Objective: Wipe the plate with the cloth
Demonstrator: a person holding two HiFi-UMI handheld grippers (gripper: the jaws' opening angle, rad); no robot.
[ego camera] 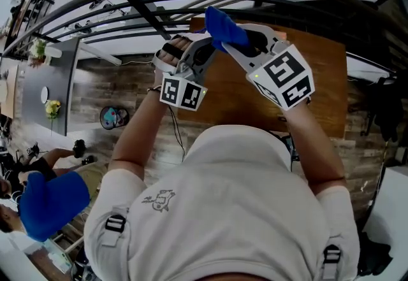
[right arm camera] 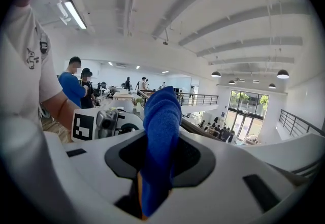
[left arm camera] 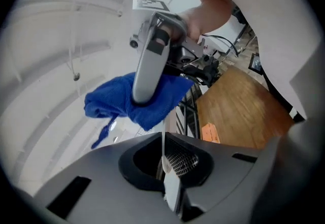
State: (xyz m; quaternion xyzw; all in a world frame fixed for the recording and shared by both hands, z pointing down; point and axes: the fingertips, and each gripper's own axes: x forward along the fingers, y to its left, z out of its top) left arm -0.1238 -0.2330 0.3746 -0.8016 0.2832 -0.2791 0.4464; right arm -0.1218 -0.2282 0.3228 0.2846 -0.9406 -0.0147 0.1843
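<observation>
Right gripper view is showing the right gripper [right arm camera: 152, 190] squeezing a bunched-up blue cloth [right arm camera: 161, 126]. Its jaws are closed on the lower end, so a fat wad is sticking out front. You're wanting a soft pad leading there, not bare jaws.

Left gripper [left arm camera: 165, 180] is pinching something thin and white that's running straight up from its jaws. I'm reading that as the plate [left arm camera: 163, 147] seen edge-on, with the jaws nearly together on the rim. Gripping it by the rim is leaving both faces free for wiping.

In the left gripper view the cloth is hanging right at the top of that white edge, though I can't tell whether it's actually touching.

Head view is showing both grippers up in the air, close together above a wooden table [ego camera: 242, 104], so the plate isn't resting on anything.

My guess is the wipe is just getting going. The tricky bit will be pressing the cloth on without levering the plate out of such a thin grip.
</observation>
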